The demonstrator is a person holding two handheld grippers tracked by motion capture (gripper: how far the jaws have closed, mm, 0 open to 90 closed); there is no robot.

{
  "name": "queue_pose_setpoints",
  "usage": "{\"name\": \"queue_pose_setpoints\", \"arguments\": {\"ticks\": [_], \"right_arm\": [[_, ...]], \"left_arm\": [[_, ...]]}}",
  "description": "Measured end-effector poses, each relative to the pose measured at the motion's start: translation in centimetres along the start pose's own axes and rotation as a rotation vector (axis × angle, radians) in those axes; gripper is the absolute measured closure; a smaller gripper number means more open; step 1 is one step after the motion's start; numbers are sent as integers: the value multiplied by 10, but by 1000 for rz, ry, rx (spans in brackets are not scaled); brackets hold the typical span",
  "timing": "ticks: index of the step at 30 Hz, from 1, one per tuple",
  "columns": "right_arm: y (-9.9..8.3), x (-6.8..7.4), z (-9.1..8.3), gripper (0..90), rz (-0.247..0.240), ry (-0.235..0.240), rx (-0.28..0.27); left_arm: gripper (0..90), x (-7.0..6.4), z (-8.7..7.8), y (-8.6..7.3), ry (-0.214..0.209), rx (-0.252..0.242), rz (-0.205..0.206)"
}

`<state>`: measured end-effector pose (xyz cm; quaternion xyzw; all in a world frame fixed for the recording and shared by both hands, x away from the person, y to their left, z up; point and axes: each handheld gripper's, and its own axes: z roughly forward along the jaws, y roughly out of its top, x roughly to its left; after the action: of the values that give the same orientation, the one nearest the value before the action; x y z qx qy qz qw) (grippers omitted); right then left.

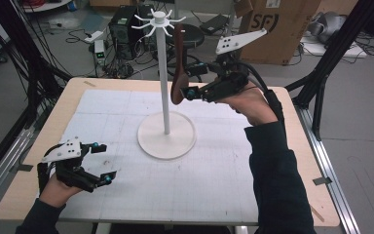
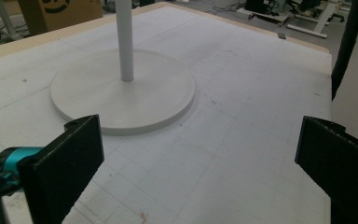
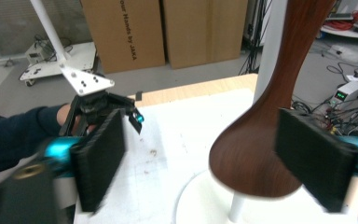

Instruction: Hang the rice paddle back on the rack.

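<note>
Brown wooden spoon [image 1: 177,73] hangs from the white stand [image 1: 165,78] near the worktop's far edge; the right gripper [image 3: 205,154] has its jaws spread around the bowl, apparently steadying it. The left gripper [image 1: 97,163] waits released by the near-left corner.

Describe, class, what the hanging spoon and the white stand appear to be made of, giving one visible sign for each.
Spoon: probably dark brown wood with a smooth finish; streaky grain runs along bowl and handle.
Stand: matte white, uniform, no grain; looks like plastic or painted metal, the pictures cannot settle which.
</note>
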<state>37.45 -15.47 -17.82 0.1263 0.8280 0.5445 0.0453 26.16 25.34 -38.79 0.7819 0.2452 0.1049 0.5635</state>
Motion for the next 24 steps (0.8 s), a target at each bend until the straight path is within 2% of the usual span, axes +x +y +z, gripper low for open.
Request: {"name": "queue_pose_setpoints", "arguments": {"ticks": [3, 5, 8, 14, 24], "right_arm": [[-7, 3, -1, 89, 7, -8, 11], [-13, 3, -1, 23, 9, -14, 12], [-21, 4, -2, 0, 14, -18, 13], [-37, 7, -2, 0, 3, -13, 37], [-66, 13, -7, 1, 6, -15, 38]], "left_arm": [[17, 0, 0, 0, -4, -4, -4], [17, 0, 0, 0, -3, -5, -6], [17, 1, 0, 0, -9, -8, -10], [17, 2, 0, 1, -9, -13, -8], [17, 2, 1, 2, -9, -26, -14]]}}
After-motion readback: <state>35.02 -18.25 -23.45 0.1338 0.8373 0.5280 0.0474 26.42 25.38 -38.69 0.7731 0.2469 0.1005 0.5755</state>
